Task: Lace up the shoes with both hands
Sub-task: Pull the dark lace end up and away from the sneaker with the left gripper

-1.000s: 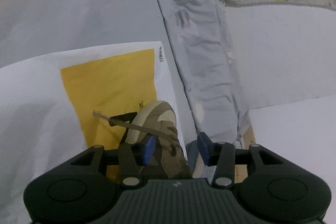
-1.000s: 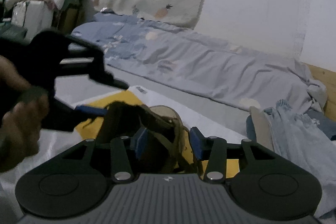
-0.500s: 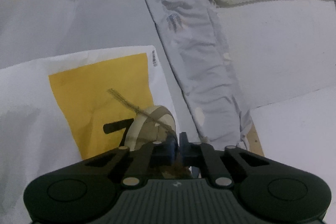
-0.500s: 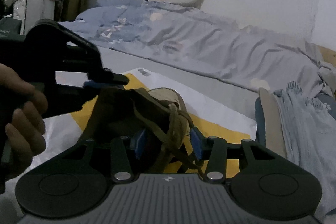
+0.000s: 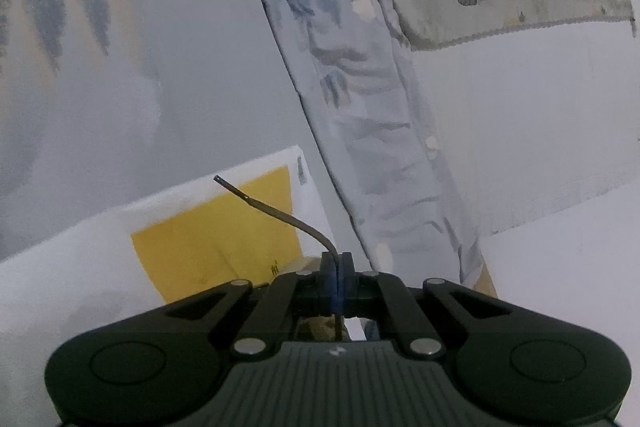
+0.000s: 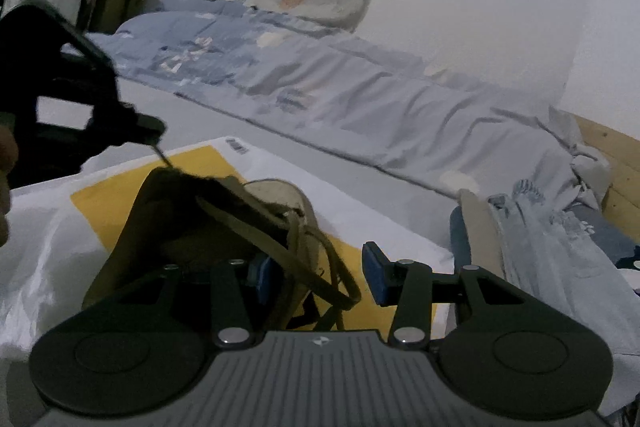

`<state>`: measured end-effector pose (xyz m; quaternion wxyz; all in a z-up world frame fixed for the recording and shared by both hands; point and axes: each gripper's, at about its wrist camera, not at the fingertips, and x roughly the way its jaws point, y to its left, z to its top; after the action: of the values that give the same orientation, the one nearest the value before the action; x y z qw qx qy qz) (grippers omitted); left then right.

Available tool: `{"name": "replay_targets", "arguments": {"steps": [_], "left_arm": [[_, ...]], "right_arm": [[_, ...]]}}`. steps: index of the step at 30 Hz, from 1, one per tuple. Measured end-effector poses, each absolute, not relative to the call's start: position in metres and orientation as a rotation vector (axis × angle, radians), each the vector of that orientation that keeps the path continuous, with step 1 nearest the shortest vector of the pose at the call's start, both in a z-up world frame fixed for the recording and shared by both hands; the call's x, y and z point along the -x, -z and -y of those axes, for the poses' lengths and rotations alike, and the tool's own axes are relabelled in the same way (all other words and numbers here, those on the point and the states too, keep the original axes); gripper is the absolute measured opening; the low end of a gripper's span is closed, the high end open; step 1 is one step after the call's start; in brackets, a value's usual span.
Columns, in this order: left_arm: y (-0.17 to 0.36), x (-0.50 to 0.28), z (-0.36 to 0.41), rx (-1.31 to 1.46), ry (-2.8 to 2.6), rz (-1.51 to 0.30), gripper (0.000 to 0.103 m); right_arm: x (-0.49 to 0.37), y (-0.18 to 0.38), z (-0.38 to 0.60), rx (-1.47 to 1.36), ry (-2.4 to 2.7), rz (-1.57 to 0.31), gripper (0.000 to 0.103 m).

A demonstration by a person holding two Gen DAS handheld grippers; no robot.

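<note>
Left gripper pads pressed together, pinching shoelace end, tip free above. Brown shoe on yellow-white bag. Right gripper fingers half spread, straddling shoe's lacing. Step: pulling lace through; next needs steady draw, shoe braced.

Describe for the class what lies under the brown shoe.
Under the shoe lies a white plastic bag with a yellow panel, spread on the grey bed. The shoe covers part of the panel, so whatever is printed there cannot be seen.

Brown shoe on yellow-and-white bag, its lace in left gripper.
</note>
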<state>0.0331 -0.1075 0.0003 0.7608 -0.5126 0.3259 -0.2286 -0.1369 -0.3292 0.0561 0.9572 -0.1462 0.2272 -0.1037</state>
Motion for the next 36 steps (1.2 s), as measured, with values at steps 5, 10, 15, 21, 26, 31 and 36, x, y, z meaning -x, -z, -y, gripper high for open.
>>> {"name": "replay_targets", "arguments": {"steps": [5, 10, 15, 21, 26, 31, 36], "left_arm": [[-0.003, -0.033, 0.087, 1.128, 0.451, -0.69, 0.0], [-0.006, -0.03, 0.065, 1.124, 0.396, -0.67, 0.0], [-0.012, -0.029, 0.05, 1.103, 0.362, -0.645, 0.0], [-0.016, -0.026, 0.038, 1.098, 0.347, -0.634, 0.0], [-0.02, -0.024, 0.029, 1.088, 0.332, -0.617, 0.0], [-0.023, -0.022, 0.021, 1.079, 0.312, -0.598, 0.0], [-0.022, -0.019, 0.007, 1.091, 0.281, -0.584, 0.0]], "right_arm": [[0.134, -0.057, 0.33, 0.281, 0.233, -0.446, 0.046], [0.13, -0.059, 0.335, 0.245, 0.228, -0.455, 0.046], [0.126, -0.06, 0.336, 0.231, 0.235, -0.457, 0.046], [0.122, -0.061, 0.336, 0.231, 0.236, -0.46, 0.046], [0.12, -0.061, 0.338, 0.228, 0.236, -0.463, 0.046], [0.119, -0.061, 0.34, 0.23, 0.232, -0.474, 0.046], [0.118, -0.06, 0.34, 0.232, 0.228, -0.479, 0.046]]}}
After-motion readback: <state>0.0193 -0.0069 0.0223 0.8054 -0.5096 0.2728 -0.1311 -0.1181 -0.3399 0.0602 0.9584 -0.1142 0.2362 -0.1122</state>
